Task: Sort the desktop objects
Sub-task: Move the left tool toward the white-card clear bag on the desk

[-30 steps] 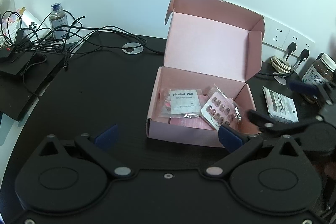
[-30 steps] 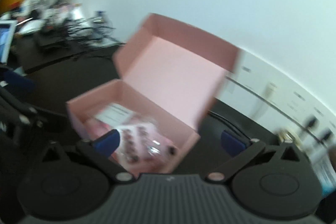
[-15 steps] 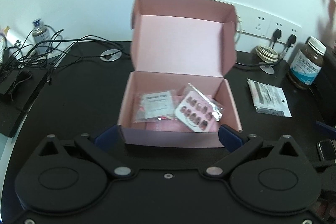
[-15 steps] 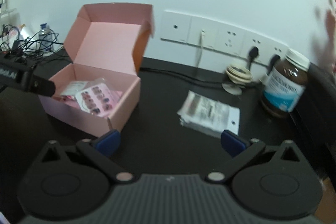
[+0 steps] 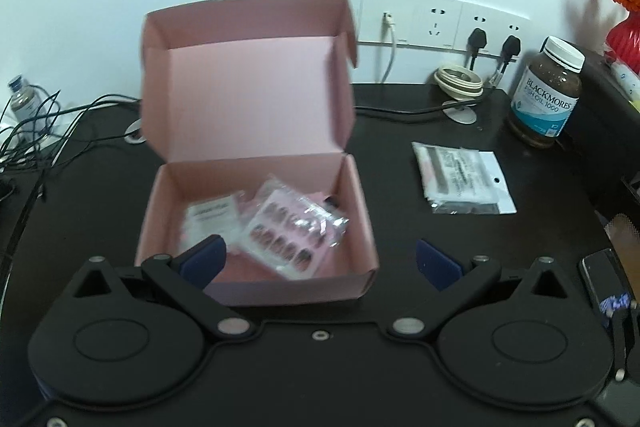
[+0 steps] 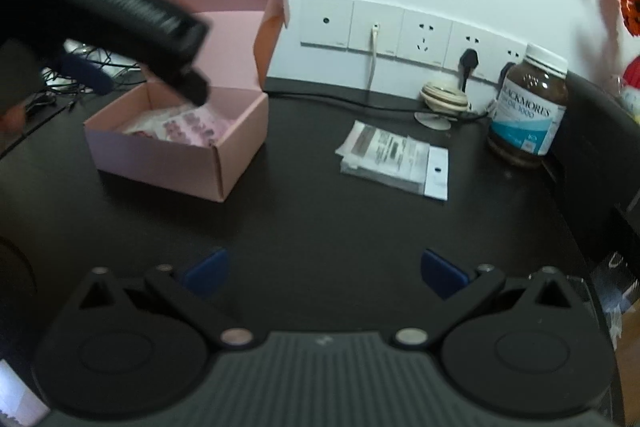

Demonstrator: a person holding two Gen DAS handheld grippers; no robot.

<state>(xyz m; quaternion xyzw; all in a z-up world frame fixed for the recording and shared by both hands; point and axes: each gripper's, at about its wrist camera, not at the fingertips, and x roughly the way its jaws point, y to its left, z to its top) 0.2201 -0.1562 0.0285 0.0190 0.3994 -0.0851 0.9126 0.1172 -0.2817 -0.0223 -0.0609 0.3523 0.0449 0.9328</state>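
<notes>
An open pink box point(image 5: 256, 291) point(image 6: 168, 163) stands on the black desk with its lid up. Inside lie a press-on nail sheet point(image 5: 292, 227) point(image 6: 192, 127) and an alcohol pad packet point(image 5: 210, 217). A clear plastic packet point(image 5: 460, 177) point(image 6: 394, 153) lies flat on the desk to the box's right. My left gripper point(image 5: 318, 261) is open, hovering over the box's front edge; its left finger overlaps the box. My right gripper point(image 6: 324, 269) is open above bare desk, well short of the packet. In the right wrist view the left gripper's body looms blurred over the box.
A brown Blackmores fish oil bottle point(image 5: 546, 95) point(image 6: 528, 107) stands at the back right beside a coiled cable point(image 5: 458, 83) and wall sockets point(image 6: 412, 31). Tangled cables and a small bottle point(image 5: 24, 99) sit far left. A red vase with orange flowers point(image 5: 624, 27) is at the right edge.
Both grippers swung right. The box has shifted left in each view, and the packet and bottle now sit closer to centre. The left gripper has moved in over the box.
</notes>
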